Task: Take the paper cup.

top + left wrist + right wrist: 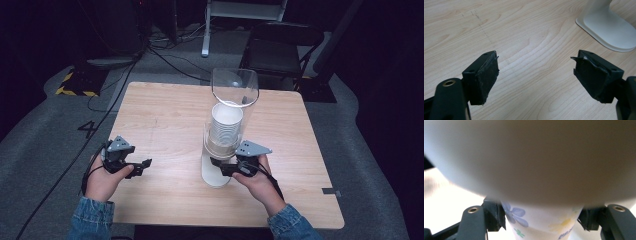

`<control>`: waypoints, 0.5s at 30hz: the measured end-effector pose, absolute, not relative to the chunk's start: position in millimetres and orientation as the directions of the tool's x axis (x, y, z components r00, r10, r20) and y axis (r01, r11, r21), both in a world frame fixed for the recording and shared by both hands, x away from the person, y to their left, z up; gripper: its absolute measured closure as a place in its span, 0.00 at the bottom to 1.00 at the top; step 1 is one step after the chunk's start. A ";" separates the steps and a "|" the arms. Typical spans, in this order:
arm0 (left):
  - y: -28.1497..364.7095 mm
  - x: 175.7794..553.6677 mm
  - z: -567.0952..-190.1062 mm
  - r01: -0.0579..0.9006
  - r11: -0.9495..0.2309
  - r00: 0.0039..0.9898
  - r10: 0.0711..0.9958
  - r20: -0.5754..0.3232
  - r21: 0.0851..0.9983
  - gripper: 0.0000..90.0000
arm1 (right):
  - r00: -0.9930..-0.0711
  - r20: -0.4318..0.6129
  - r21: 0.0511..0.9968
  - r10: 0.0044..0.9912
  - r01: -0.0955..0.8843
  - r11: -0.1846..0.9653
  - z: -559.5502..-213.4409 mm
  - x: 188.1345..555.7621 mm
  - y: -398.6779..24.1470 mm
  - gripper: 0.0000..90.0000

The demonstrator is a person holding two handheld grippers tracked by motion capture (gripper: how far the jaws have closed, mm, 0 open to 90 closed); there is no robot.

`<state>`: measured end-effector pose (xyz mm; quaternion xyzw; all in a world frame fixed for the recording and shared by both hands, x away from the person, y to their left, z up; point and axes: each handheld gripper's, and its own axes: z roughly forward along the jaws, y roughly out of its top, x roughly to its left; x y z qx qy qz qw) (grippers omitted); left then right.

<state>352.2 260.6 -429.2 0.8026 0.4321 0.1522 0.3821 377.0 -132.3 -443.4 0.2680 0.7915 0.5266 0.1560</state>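
**Right claw closes in on the lowest cup under the dispenser**

Gripper on our right (223,167), seen from the high view, sits at the foot of the cup dispenser (227,127), reaching in under its clear tube toward the white base. The tube stands upright on the wooden table (165,115), its long axis vertical, with a stack of paper cups (226,125) inside, mouths up. We judge the hand is held low there because cups leave this dispenser from the bottom. Our left gripper (142,166) waits well to the left of the dispenser, over bare wood.

From the left gripper view, its jaws stand wide apart with nothing between them; the dispenser's white base (610,30) lies ahead and to the right.

From the right gripper view, a flowered paper cup (541,222) hangs between the jaws, tapering downward below the dispenser's blurred underside. Both pads sit just beside the cup's walls; we cannot tell whether they already press on it.
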 end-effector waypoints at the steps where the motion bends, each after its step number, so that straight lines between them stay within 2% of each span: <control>1: 260.7 352.1 -429.1 0.578 -0.331 0.579 0.810 -0.090 0.746 0.22 | -0.807 0.035 0.906 0.590 0.275 0.321 -453.0 377.6 -132.0 0.40; 15: 261.7 352.0 -428.6 0.578 -0.334 0.580 0.810 -0.086 0.745 0.22 | -0.816 0.021 0.899 0.578 0.268 0.347 -456.9 375.6 -134.9 0.38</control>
